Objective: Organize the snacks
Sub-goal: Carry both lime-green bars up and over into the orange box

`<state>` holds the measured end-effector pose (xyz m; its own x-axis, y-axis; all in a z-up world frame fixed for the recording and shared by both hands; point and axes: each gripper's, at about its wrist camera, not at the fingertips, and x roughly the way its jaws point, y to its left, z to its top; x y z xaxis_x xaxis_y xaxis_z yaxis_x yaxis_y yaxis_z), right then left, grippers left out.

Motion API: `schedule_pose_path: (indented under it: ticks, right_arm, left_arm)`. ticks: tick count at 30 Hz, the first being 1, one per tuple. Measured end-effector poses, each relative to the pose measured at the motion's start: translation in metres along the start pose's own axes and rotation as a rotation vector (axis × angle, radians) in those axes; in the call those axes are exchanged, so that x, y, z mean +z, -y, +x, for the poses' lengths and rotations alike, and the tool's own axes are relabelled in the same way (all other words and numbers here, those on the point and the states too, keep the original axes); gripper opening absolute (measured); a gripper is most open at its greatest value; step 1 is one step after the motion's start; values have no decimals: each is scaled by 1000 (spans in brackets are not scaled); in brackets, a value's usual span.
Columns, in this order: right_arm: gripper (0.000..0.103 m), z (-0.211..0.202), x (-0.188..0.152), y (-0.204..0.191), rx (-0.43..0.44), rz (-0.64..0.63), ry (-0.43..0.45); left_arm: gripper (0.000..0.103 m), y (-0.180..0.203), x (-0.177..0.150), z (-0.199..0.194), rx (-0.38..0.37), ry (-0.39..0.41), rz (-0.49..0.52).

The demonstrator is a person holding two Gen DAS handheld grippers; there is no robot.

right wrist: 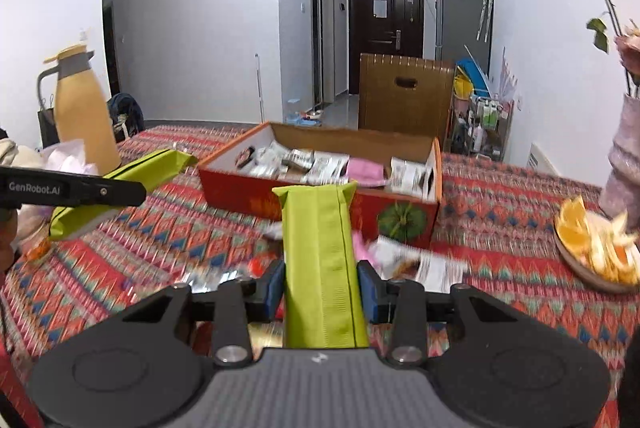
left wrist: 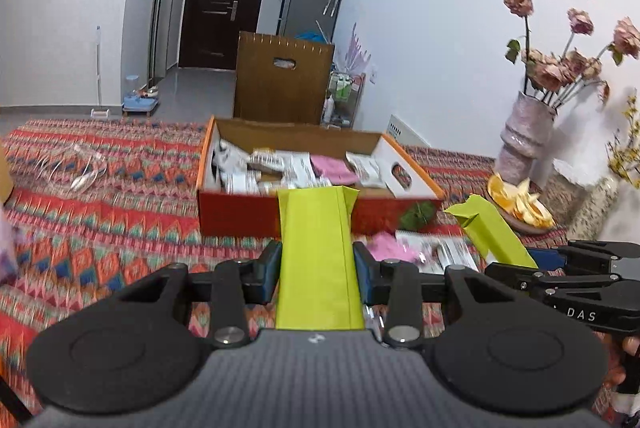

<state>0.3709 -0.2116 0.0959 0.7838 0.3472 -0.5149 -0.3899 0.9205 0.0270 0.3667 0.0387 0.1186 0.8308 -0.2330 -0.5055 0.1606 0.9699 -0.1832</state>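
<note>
My left tongs (left wrist: pixel 317 268) and right tongs (right wrist: pixel 320 288) each clench a green snack packet (left wrist: pixel 316 252), both low centre frame, short of the orange box (left wrist: pixel 240 216). Gripped near their tails, they could swing, snag the box's near wall and slip onto the worktop (left wrist: pixel 120 195).

The letters "DAS" stand in white on the black arm of the right gripper (left wrist: pixel 516 256), at the right side of the left wrist view. "GenRobot.AI" stands in white on the black arm of the left gripper (right wrist: pixel 96 201), at the left side of the right wrist view. The snack packets' print is too blurred to read.
</note>
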Motion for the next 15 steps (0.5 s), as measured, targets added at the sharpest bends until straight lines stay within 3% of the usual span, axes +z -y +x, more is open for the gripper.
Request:
schedule_pose_path:
  ticks: [5,15]
  right_arm:
    - [38,39,41,17,-8,-18,16]
    - [38,137,105,60,-64,4,-29]
  left_arm:
    - [38,-17,39,49,11,-8,-30]
    - [38,-45,96,157,126,-52,-36]
